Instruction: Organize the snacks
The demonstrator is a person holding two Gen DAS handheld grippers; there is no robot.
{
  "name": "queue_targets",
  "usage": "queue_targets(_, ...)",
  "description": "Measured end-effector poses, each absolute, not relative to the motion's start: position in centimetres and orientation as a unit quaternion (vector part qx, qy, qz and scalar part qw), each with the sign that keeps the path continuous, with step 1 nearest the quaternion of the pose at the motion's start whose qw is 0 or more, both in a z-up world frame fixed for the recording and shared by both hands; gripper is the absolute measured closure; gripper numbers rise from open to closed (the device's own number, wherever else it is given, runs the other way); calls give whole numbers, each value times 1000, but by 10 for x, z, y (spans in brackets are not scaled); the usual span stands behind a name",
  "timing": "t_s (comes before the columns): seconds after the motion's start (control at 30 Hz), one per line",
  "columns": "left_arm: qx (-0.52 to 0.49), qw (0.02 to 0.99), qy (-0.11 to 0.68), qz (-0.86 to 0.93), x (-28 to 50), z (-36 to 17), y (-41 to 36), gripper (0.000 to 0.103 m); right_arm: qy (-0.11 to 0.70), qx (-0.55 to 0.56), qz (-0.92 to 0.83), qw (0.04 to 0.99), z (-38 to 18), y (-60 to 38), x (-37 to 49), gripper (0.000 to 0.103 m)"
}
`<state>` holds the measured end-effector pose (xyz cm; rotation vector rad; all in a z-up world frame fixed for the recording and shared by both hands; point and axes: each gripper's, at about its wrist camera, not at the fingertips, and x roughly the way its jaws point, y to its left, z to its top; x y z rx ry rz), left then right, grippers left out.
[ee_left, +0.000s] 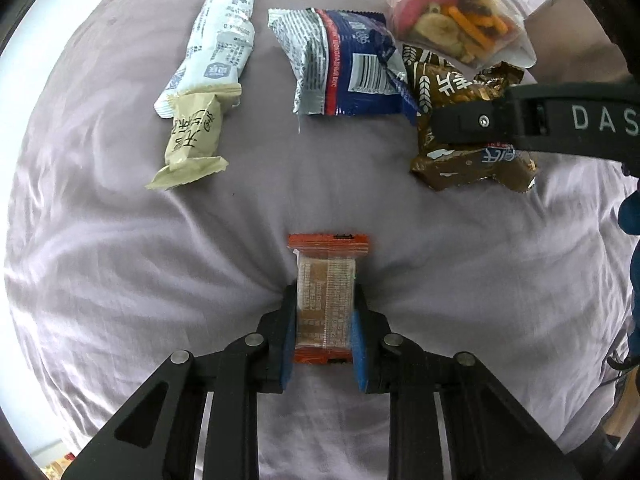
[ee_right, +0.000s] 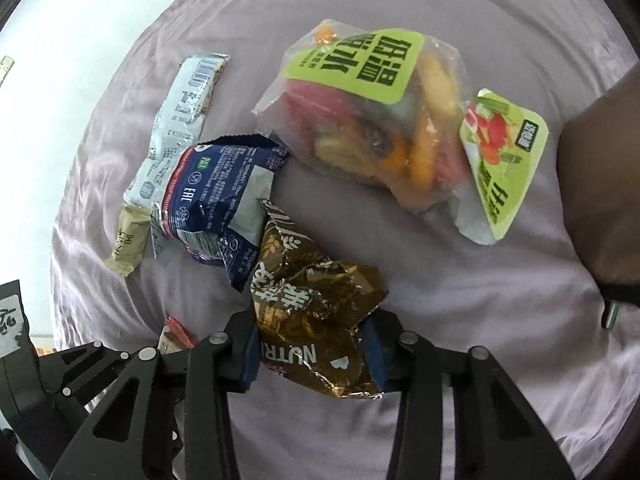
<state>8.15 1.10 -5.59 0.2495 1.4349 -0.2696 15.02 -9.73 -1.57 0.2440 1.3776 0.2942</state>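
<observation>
Snacks on a lilac sheet, each tool clamped on one packet.

Left wrist view: the left tool point(ee_left: 325, 328) has its blue pads pressed on both long sides of the orange-ended bar point(ee_left: 326, 300), which lies on the lilac sheet point(ee_left: 120, 260). Beyond the bar to the left lies the beige packet point(ee_left: 192, 142), overlapping the white wrapper point(ee_left: 220, 48); straight beyond it is the blue-and-silver bag point(ee_left: 344, 68); beyond to the right the right tool point(ee_left: 464, 122) sits on the brown foil packet point(ee_left: 460, 128), with the clear dried-fruit bag point(ee_left: 448, 12) farther still.
Right wrist view: the right tool point(ee_right: 312, 356) pinches the crumpled brown foil packet point(ee_right: 312, 312) between its pads. The blue-and-silver bag point(ee_right: 216, 204) touches that packet's upper left edge; the dried-fruit bag point(ee_right: 384, 140) lies beyond it, and the left tool point(ee_right: 100, 364) shows at lower left.
</observation>
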Motion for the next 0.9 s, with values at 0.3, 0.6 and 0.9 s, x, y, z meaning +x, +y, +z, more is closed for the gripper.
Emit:
queue_targets(0.3,61,743,655,-122,74,-27,39,84,615,125,132,768,1,-115,139,76)
queue_targets(0.6,64,764,634,-106,75,17,51,84,590,119,142,786,42,-132,123,76)
queue_targets(0.9,81,792,597,-96,73,71,47,84,582,105,162,790,80,-135,84,76)
